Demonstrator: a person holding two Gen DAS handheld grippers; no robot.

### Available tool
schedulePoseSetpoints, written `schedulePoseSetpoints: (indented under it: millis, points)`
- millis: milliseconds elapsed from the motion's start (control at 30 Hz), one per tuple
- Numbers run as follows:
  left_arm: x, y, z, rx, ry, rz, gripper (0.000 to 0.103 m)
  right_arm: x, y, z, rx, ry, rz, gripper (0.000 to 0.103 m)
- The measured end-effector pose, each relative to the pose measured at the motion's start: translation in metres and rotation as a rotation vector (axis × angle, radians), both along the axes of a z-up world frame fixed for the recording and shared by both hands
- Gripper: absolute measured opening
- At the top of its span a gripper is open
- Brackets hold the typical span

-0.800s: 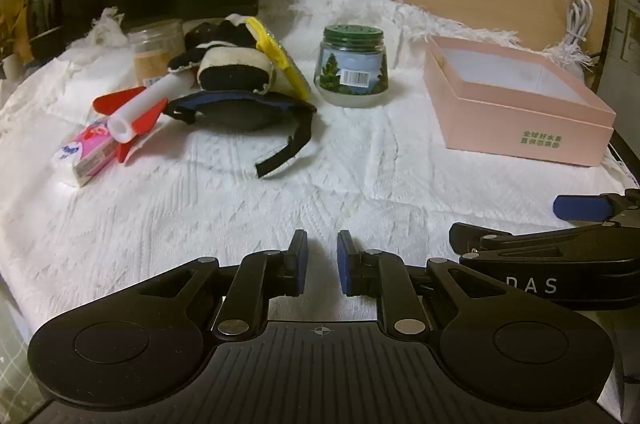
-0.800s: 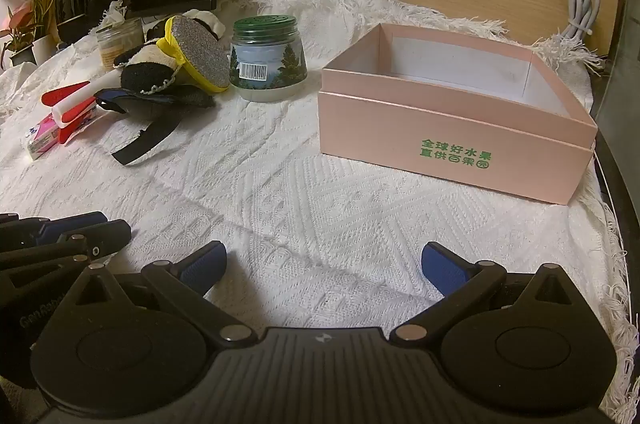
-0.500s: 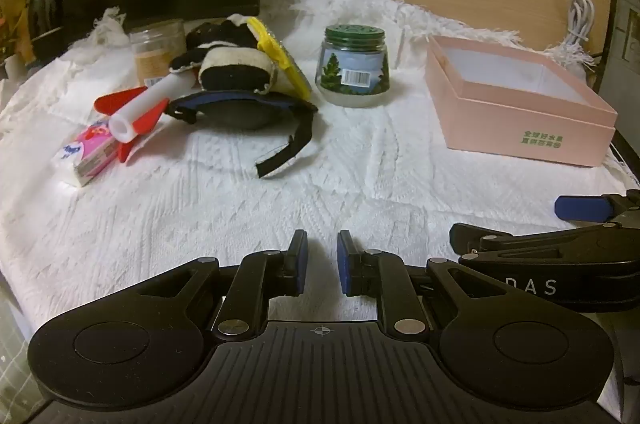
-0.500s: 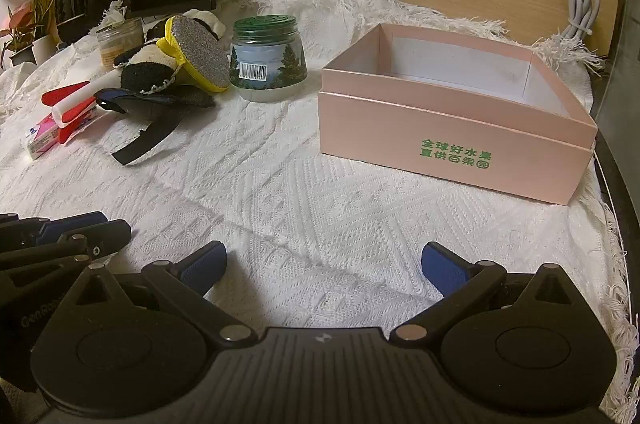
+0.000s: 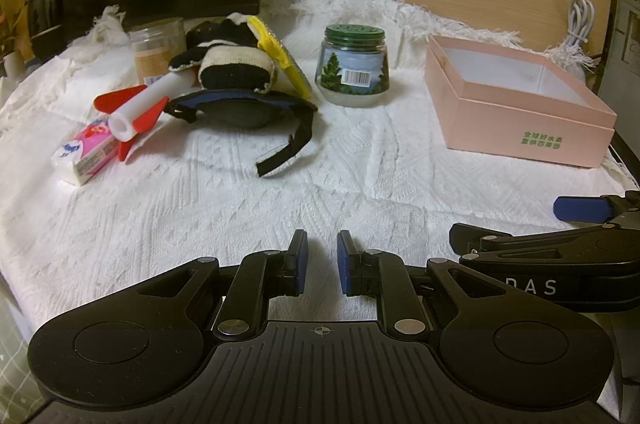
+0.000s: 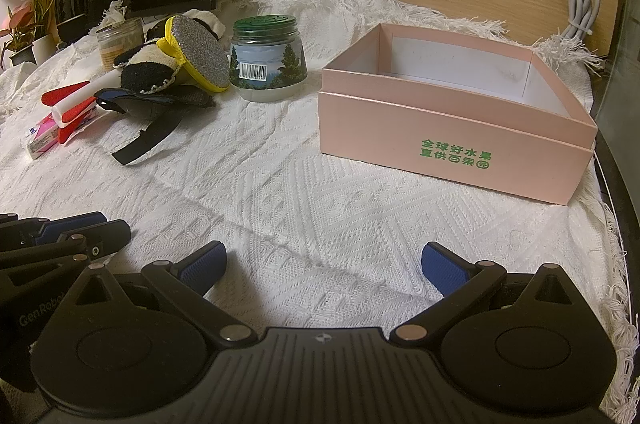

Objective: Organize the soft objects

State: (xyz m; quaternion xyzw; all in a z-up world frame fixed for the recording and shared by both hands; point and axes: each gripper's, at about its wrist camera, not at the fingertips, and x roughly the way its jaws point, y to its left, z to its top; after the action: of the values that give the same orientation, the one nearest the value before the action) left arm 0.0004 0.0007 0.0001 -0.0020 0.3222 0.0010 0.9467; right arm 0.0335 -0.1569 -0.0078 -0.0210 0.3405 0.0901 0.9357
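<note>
the left gripper has its 2 blue ribbed pads nearly together on nothing; the right gripper stands wide apart over the woven white cloth, near the square pink cardboard box.

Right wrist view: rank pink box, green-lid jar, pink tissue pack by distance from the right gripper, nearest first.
From the right gripper, jaws wide open and empty:
1. Pink box, ahead and to the right, open top.
2. Green-lid jar, farther back, left of the box.
3. Pink tissue pack, far left, under the red-and-white toy rocket.
</note>
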Motion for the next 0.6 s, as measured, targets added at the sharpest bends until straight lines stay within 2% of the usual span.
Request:
schedulePoseSetpoints:
  millis: [600]
  points:
    - [-0.0002, 0.0003, -0.0004, -0.002, 0.001, 0.007, 0.018, -0.0002, 0.0003, 0.0002, -0.002, 0.0, 0.0, 0.103]
